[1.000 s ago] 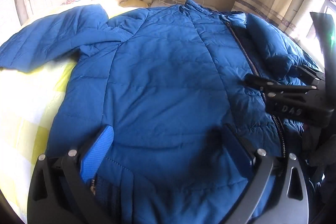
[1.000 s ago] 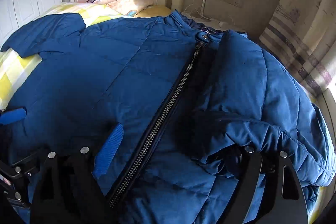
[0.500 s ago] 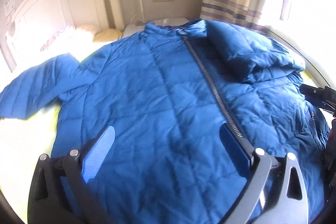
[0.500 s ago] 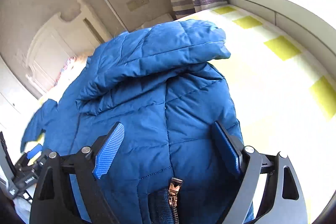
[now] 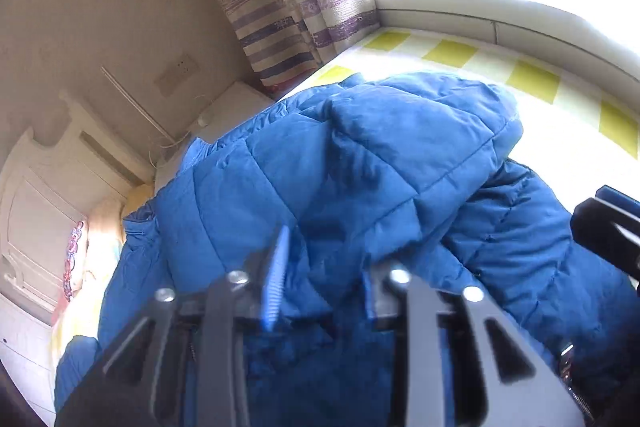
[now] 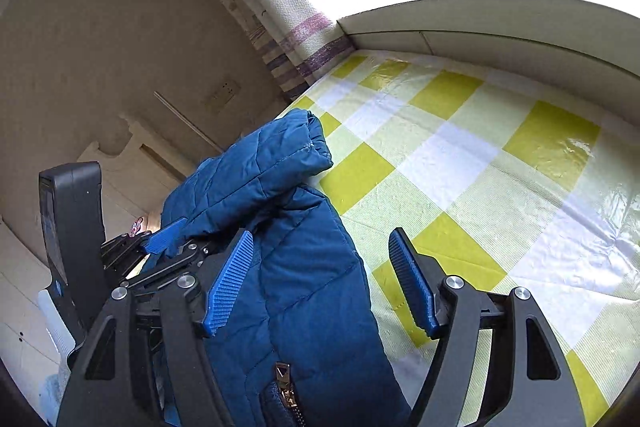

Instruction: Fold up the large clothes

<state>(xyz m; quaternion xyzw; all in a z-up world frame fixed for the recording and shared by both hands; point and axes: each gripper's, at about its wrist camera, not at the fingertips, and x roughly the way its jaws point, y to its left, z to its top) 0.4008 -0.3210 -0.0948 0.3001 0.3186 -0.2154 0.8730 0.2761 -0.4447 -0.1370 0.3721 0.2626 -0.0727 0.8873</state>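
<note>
A blue quilted puffer jacket (image 5: 360,179) lies on the bed, its right sleeve folded over the body. My left gripper (image 5: 320,279) has its jaws narrowed onto a bunched fold of the jacket's lower part. The jacket also shows in the right wrist view (image 6: 288,267), with its zipper pull (image 6: 285,383) at the bottom. My right gripper (image 6: 324,287) is open, its blue pads on either side of the jacket's right edge, over the yellow-and-white checked bedsheet (image 6: 500,187). The left gripper also shows at the left of the right wrist view (image 6: 164,239).
A striped curtain (image 5: 280,19) and a bright window sill (image 6: 480,15) run along the bed's far side. A white headboard (image 5: 44,187), pillows (image 5: 80,259) and a wall socket (image 5: 178,71) are at the left.
Both grippers swung right toward the window side. The left jaws went from wide open to closed on the jacket. The right gripper stayed open and moved to the jacket's right edge.
</note>
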